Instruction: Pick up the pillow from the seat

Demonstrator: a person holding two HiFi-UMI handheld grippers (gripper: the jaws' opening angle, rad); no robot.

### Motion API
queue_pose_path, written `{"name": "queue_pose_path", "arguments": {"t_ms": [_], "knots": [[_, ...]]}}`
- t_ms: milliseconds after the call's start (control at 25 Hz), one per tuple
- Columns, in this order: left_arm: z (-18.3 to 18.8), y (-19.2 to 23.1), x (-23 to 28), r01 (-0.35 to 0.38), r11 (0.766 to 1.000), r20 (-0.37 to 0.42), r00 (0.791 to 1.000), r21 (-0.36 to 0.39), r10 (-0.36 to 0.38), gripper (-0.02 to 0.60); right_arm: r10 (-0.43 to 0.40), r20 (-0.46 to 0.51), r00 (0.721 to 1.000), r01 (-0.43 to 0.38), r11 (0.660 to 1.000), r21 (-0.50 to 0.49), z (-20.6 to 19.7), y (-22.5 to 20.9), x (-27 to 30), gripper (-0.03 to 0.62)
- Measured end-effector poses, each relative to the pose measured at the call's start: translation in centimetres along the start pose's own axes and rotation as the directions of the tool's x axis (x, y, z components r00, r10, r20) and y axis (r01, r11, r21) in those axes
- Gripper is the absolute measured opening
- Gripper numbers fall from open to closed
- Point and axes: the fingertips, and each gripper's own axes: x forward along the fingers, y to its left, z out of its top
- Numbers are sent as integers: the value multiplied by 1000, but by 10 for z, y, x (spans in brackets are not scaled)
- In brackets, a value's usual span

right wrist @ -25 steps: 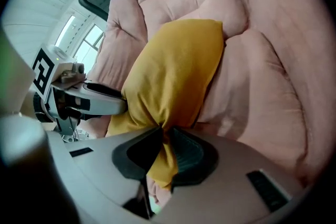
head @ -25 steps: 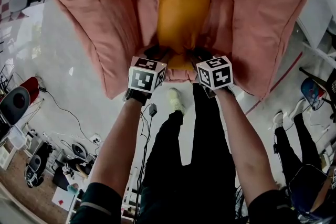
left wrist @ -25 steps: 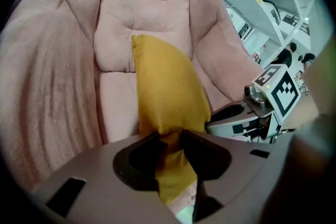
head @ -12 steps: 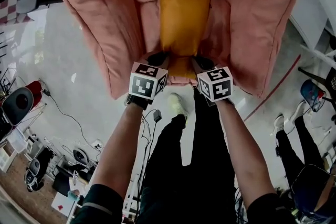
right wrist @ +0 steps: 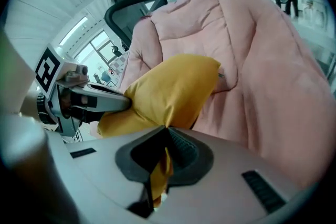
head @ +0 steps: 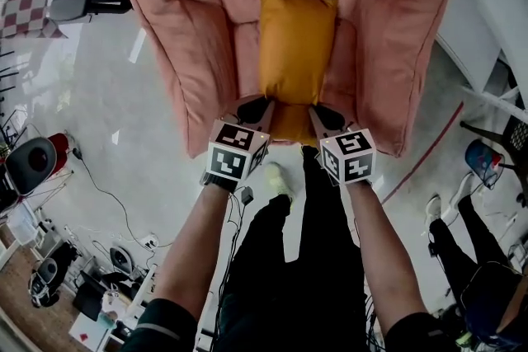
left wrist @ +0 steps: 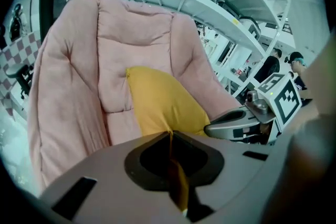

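Your left tool (head: pixel 254 106) and right tool (head: pixel 322 116) are each clenched on a thin fold at the near end of the pillow (head: pixel 297 45), by the front edge of the seat (head: pixel 246 53). Risk: jerk or lift unevenly, and the fabric could slip free and drop the pillow.

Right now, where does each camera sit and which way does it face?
Head view: on the person's head, looking steeply down at the pillow on the pink chair; both forearms and legs show.
Left gripper view: on the left hand-held gripper, facing the chair back; its jaws pinch the pillow.
Right gripper view: on the right hand-held gripper, likewise.
Shared: each gripper view shows the other hand-held gripper.
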Motion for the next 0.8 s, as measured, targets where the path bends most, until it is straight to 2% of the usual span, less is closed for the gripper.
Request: {"name": "queue_pose_path", "arguments": {"t_ms": [200, 360, 640, 800], "knots": [[34, -14, -46, -30, 999, 101, 994, 24, 28, 28, -12, 74, 997, 13, 1000, -24, 37, 23, -40, 12], [66, -23, -86, -51, 998, 189, 981, 47, 42, 28, -17, 152, 988, 27, 998, -58, 72, 42, -72, 12], [124, -39, -176, -99, 992, 331, 941, 83, 66, 26, -16, 295, 955, 51, 992, -112, 142, 94, -137, 12], [154, -52, -228, -135, 986, 416, 906, 102, 81, 25, -10, 375, 927, 73, 985, -154, 178, 125, -178, 12]]}}
